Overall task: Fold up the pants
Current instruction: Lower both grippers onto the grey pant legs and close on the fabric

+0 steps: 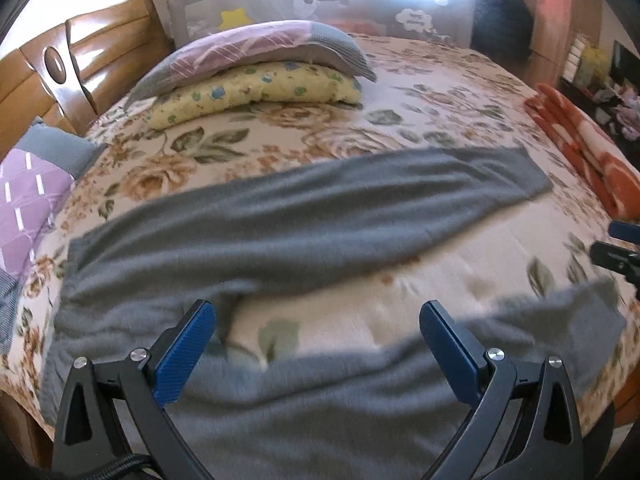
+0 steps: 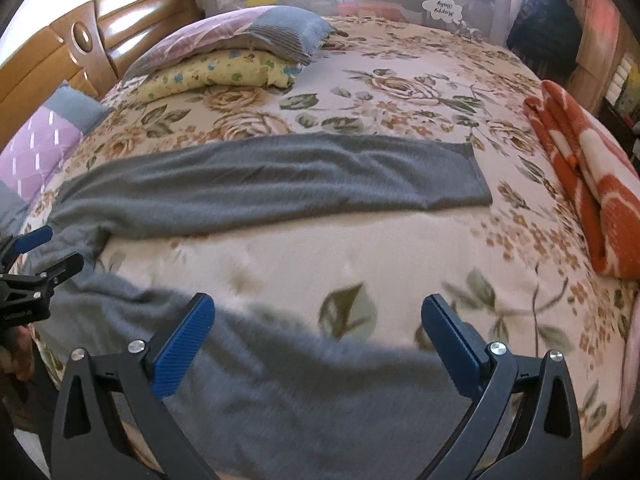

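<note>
Folding the near leg of the grey pants [image 2: 280, 392] onto the far leg [image 2: 272, 180] goes best if both tools pinch its near edge evenly. The left tool [image 1: 316, 332] and right tool [image 2: 318, 320] are both spread wide and hold nothing, by the bed's [image 2: 360, 256] near edge.

I saw a bed [image 2: 360, 248] under a cream floral cover. Grey pants [image 2: 248, 188] lay spread on it, one leg flat across the middle, the other toward the near edge. A yellow pillow [image 2: 224, 74] lay near the wooden headboard, a pink-grey pillow [image 2: 240, 34] on top. A folded orange blanket [image 2: 592, 184] lay along the right side. A lilac pillow [image 2: 44, 144] sat at the left.
</note>
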{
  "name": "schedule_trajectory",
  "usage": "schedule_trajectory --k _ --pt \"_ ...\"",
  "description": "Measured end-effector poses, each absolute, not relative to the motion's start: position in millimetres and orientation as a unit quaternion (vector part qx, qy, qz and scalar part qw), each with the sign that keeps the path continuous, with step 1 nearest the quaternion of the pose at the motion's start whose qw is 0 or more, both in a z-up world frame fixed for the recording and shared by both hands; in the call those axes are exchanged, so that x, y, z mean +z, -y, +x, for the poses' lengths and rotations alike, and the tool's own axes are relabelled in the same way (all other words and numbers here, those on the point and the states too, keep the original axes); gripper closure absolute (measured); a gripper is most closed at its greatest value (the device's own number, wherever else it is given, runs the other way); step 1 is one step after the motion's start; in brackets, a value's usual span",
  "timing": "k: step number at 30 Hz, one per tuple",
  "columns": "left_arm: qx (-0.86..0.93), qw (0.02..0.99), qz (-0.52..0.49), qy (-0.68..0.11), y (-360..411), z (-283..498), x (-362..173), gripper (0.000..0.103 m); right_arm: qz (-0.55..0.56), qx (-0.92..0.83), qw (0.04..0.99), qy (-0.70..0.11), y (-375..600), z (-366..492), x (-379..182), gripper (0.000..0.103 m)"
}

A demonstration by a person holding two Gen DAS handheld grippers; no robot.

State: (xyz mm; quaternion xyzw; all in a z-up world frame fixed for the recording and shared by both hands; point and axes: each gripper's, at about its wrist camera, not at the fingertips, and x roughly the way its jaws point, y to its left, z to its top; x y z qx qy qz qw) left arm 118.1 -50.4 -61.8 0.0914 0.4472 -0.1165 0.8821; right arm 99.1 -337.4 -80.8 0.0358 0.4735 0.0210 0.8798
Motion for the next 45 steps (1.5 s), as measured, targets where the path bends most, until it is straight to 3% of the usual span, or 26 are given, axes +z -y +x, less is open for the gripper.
schedule_trajectory --k 3,5,9,11,24,30,35,40,41,42,44,45 --pt "-0.128 0.881 0.094 -0.445 59 141 -60 0.003 0.049 0.030 0.879 -0.473 357 122 -78 0.000" --pt "-0.161 0.871 0.096 -0.454 67 155 -61 0.013 0.058 0.037 0.878 -0.474 369 136 -77 0.000" --pt "-0.192 0.848 0.155 -0.469 93 190 -73 0.045 0.067 0.043 0.874 -0.479 397 169 -77 0.000" --pt "-0.208 0.839 0.169 -0.474 102 208 -82 0.054 0.072 0.041 0.872 -0.482 415 186 -79 0.000" --pt "-0.349 0.755 0.211 -0.513 157 322 -121 0.054 0.107 0.014 0.832 -0.545 540 330 -141 0.000" --pt "-0.372 0.723 0.212 -0.542 169 355 -152 0.054 0.104 0.024 0.815 -0.570 552 368 -166 0.000" --pt "-0.382 0.708 0.223 -0.550 177 363 -168 0.054 0.096 0.033 0.794 -0.600 550 380 -190 0.010" --pt "-0.400 0.702 0.217 -0.547 194 368 -166 0.059 0.055 0.031 0.796 -0.602 538 380 -200 0.012" --pt "-0.404 0.697 0.214 -0.553 199 368 -167 0.064 0.055 0.029 0.798 -0.599 537 379 -200 0.015" --pt "-0.406 0.693 0.212 -0.557 202 369 -170 0.077 0.055 0.028 0.801 -0.595 538 378 -200 0.026" --pt "-0.410 0.690 0.212 -0.558 207 363 -169 0.089 0.068 0.025 0.806 -0.588 542 374 -196 0.050" --pt "-0.414 0.688 0.210 -0.558 207 360 -167 0.096 0.082 0.026 0.805 -0.586 546 371 -192 0.075"
